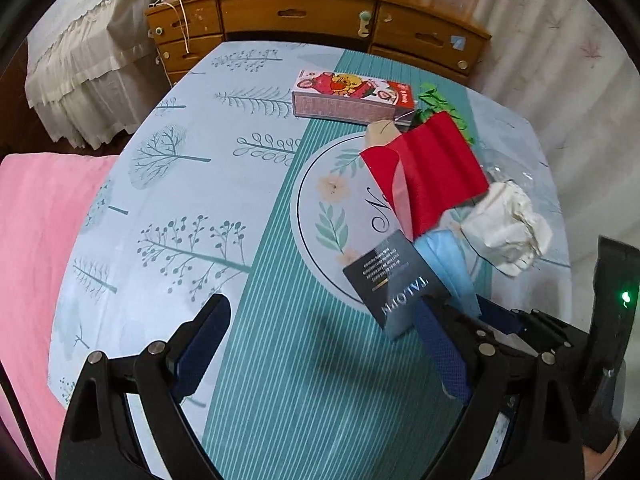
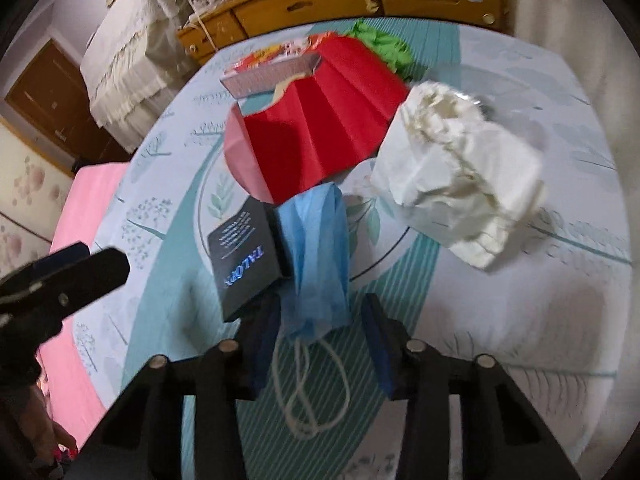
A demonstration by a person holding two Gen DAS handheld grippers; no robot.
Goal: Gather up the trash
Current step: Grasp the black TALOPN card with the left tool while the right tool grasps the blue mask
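Trash lies on the patterned tablecloth (image 1: 192, 184): a folded red paper (image 1: 430, 174), a crumpled white paper (image 1: 506, 228), a blue face mask (image 1: 448, 260), a dark card box (image 1: 394, 280), a cartoon carton (image 1: 352, 98) and green scraps (image 1: 438, 102). My left gripper (image 1: 324, 344) is open and empty, its right finger beside the dark box. In the right wrist view, my right gripper (image 2: 320, 352) is open around the lower end of the blue mask (image 2: 316, 248), with the dark box (image 2: 248, 260) at its left finger, the red paper (image 2: 316, 128) and the white paper (image 2: 460, 172) beyond.
A wooden dresser (image 1: 320, 16) with drawers stands past the table's far edge. A pink cloth (image 1: 40, 240) lies left of the table. A white lace-covered piece (image 1: 80, 60) stands at the far left. The left gripper (image 2: 60, 284) shows at the left of the right wrist view.
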